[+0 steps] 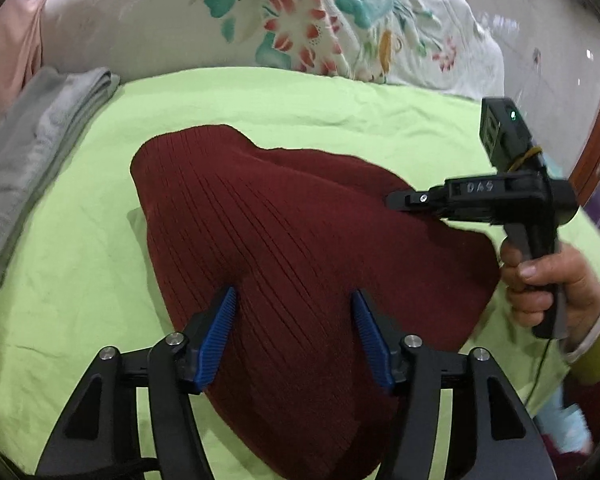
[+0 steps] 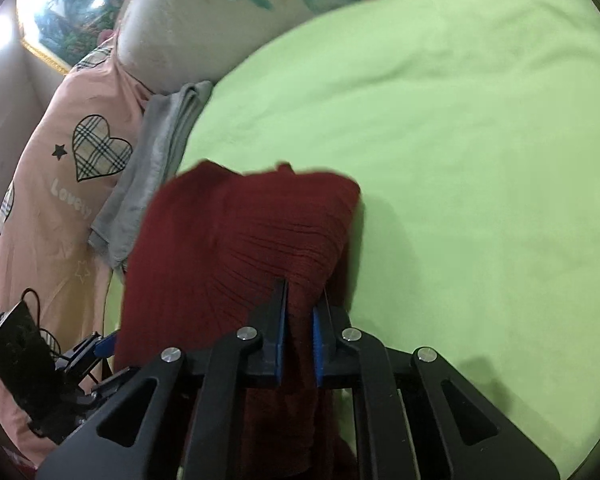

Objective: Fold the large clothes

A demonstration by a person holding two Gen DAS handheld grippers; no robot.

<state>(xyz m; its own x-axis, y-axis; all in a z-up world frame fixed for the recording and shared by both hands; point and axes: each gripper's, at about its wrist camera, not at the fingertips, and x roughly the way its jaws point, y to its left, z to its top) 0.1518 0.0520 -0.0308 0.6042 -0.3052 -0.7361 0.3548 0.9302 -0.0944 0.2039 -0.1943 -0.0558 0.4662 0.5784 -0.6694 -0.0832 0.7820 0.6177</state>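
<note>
A dark red ribbed knit garment (image 1: 300,240) lies in a bunched, partly folded heap on the light green bed sheet (image 1: 340,116), near the middle of that sheet. The left gripper (image 1: 294,312) hangs over the near part of the garment with its blue-padded jaws standing well apart; the knit shows between them, but the pads do not press on it. The right gripper (image 2: 300,320) is nearly closed, and its two blue pads pinch a fold of the red garment at the edge nearest to it. A hand (image 1: 548,280) holds the black handle of this gripper. At the far left border of the sheet lies a folded grey cloth (image 1: 40,160), and beyond the sheet lies a white quilt with a flower print (image 1: 300,20).
</note>
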